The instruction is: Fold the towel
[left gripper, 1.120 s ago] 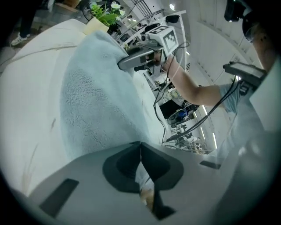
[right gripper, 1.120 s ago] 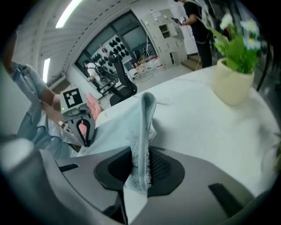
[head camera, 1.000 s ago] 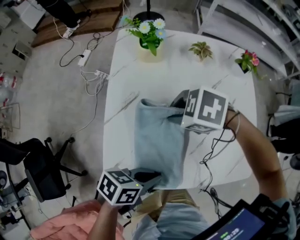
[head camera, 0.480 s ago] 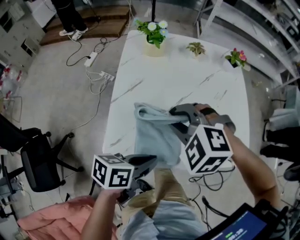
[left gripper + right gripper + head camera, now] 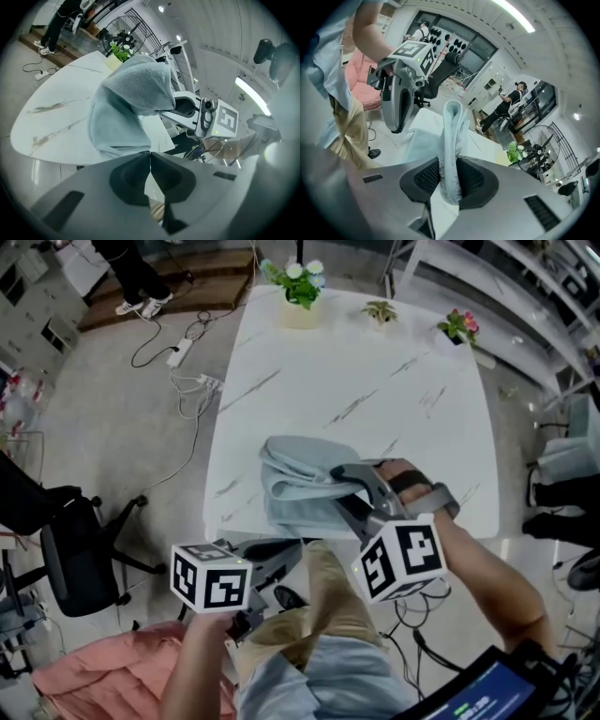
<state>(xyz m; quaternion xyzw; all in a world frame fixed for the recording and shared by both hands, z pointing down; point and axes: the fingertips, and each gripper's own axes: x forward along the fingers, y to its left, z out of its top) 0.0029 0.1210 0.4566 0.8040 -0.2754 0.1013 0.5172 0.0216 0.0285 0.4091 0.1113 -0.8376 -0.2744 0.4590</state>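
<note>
- Your right gripper (image 5: 337, 489) is the one in the towel (image 5: 295, 474). It grips a thick doubled fold, with the pile against both pads. Its jaws have just been opening a little with the cloth between them.
- Your left gripper (image 5: 286, 554) is closed jaw to jaw. It sits just off the near edge of the surface (image 5: 375, 381), at the towel's near left hem. In the left gripper view the hem meets the jaw tips, but I cannot tell whether any of it is caught.
- The towel lies ahead of both grippers, away from you, on the near part of the surface, with its near hem at the edge.
- The held fold is lifted off the heap and runs from the right gripper leftward over the rest of the cloth. The right hand is therefore the nearer one, and it is the one carrying the work.
- The towel is pale blue and fluffy. It sits as a rumpled heap, not a flat sheet, with a rolled ridge along its far left side and uneven layers below.
- I judge the fold to be half made. The raised part still has to be laid flat, with its edges squared over the lower layer.
- Watch the loosening right grip. If the fold slips out while it is in the air, it will likely land crooked on the heap.
</note>
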